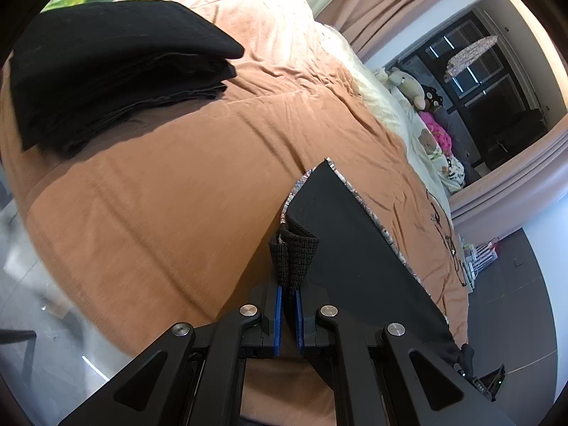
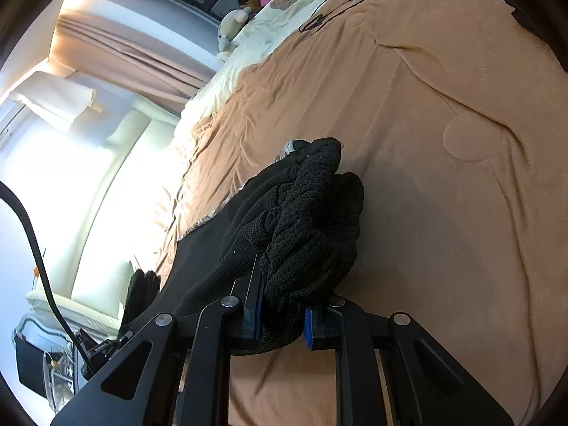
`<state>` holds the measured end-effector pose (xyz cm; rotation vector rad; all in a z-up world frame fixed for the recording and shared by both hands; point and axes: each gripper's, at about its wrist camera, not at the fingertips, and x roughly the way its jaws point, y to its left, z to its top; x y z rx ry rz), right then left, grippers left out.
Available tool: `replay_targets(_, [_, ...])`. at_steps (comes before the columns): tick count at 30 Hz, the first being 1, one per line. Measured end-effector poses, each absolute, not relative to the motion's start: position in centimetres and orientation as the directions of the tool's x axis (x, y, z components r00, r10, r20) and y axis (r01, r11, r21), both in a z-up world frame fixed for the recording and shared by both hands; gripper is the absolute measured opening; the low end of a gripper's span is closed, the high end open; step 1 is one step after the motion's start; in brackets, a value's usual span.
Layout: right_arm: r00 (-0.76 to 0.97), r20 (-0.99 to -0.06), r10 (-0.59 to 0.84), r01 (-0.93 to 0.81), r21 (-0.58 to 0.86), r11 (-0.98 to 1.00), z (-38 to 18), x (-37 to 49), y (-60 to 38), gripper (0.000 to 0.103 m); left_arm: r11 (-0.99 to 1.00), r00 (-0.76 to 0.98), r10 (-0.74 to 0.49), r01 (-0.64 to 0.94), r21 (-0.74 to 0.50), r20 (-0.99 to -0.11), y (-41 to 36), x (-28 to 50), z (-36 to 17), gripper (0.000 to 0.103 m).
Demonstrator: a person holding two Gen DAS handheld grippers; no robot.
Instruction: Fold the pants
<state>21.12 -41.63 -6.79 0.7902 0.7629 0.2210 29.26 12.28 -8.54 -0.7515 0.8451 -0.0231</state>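
Observation:
The black pants (image 1: 358, 248) hang stretched above the brown bedspread (image 1: 170, 191), with a patterned lining along the edge. My left gripper (image 1: 289, 289) is shut on the knitted waistband corner of the pants. In the right wrist view my right gripper (image 2: 284, 305) is shut on a thick bunch of the same knitted black fabric (image 2: 312, 220), and the smooth black cloth (image 2: 198, 266) runs off to the left toward the other gripper.
A stack of folded black clothes (image 1: 106, 71) lies at the far left of the bed. Plush toys (image 1: 408, 85) and a cream quilt (image 1: 376, 99) lie along the far right side. A black cable (image 2: 340, 3) lies on the bedspread (image 2: 443, 142). Curtains (image 2: 124, 56) hang beyond the bed.

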Motion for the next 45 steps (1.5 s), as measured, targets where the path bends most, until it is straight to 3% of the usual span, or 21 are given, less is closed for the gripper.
replay_targets(14, [0.677, -0.629, 0.382, 0.127, 0.612, 0.781, -6.2, 23.7, -41.1, 0.017, 0.702, 0.631, -0.377, -0.282, -0.654, -0.677, 12.9, 27.0, -12.4, 0.007])
replay_targets(17, [0.648, -0.671, 0.361, 0.152, 0.578, 0.802, -7.0, 24.8, -40.6, 0.03, 0.712, 0.615, -0.382, -0.28, -0.644, -0.69, 12.8, 27.1, -13.5, 0.008])
replay_targets(21, [0.64, -0.69, 0.337, 0.17, 0.555, 0.814, -7.0, 24.6, -39.8, 0.052, 0.683, 0.618, -0.41, -0.279, -0.675, -0.671, 13.3, 26.6, -14.7, 0.029])
replay_targets(24, [0.652, -0.689, 0.316, 0.163, 0.535, 0.829, -6.3, 23.6, -39.1, 0.058, 0.655, 0.631, -0.431, -0.274, -0.705, -0.645, 13.9, 26.0, -15.4, 0.032])
replay_targets(31, [0.698, -0.677, 0.235, 0.142, 0.453, 0.88, -4.4, 19.7, -35.8, 0.058, 0.603, 0.65, -0.472, -0.254, -0.756, -0.595, 14.6, 25.8, -16.5, 0.032])
replay_targets(45, [0.685, -0.685, 0.248, -0.045, 0.301, 0.953, -3.4, 19.0, -24.3, 0.058, 0.575, 0.66, -0.493, -0.241, -0.782, -0.567, 14.1, 26.4, -17.0, 0.033])
